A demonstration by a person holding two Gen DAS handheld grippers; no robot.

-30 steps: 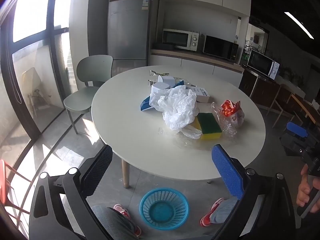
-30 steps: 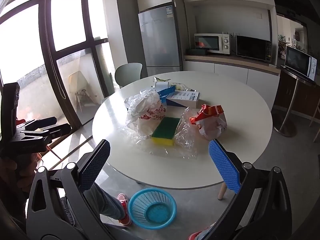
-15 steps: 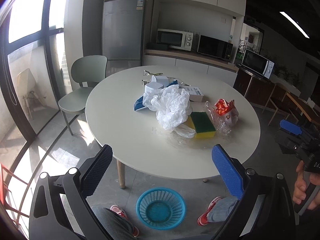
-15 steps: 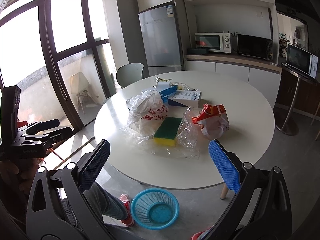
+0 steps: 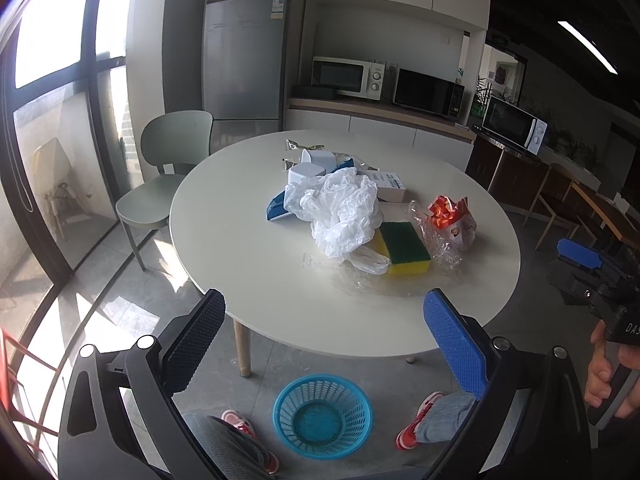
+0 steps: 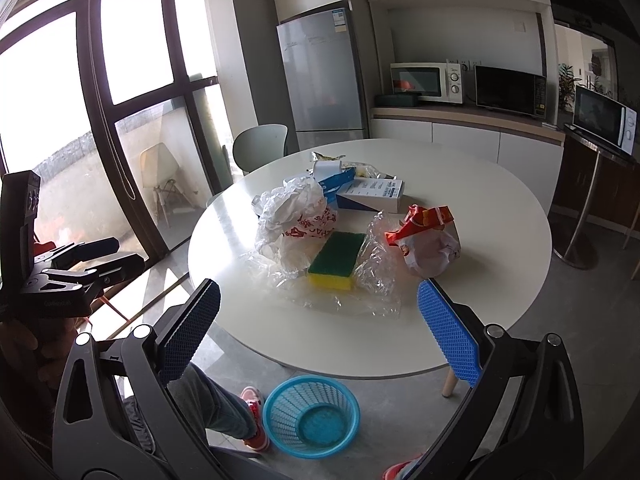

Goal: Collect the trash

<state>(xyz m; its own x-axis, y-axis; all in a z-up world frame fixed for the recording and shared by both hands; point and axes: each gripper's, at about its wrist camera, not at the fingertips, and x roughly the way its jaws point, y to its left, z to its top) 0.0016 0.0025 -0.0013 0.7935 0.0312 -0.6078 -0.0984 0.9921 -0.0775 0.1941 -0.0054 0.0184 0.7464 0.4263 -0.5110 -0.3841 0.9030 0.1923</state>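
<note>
Left view: the left gripper [image 5: 324, 332] has its jaws spread, holding nothing. The trash pile [image 5: 348, 216] lies ahead on the tabletop [image 5: 240, 248], past the near edge. The basket [image 5: 322, 416] sits below.

Right view: the right gripper [image 6: 318, 320] is spread too. The sponge [image 6: 336, 260] points straight away, closer than before.

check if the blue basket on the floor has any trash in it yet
Empty: the blue basket stands upright on the floor, and both wrist views show its bare bottom.
</note>
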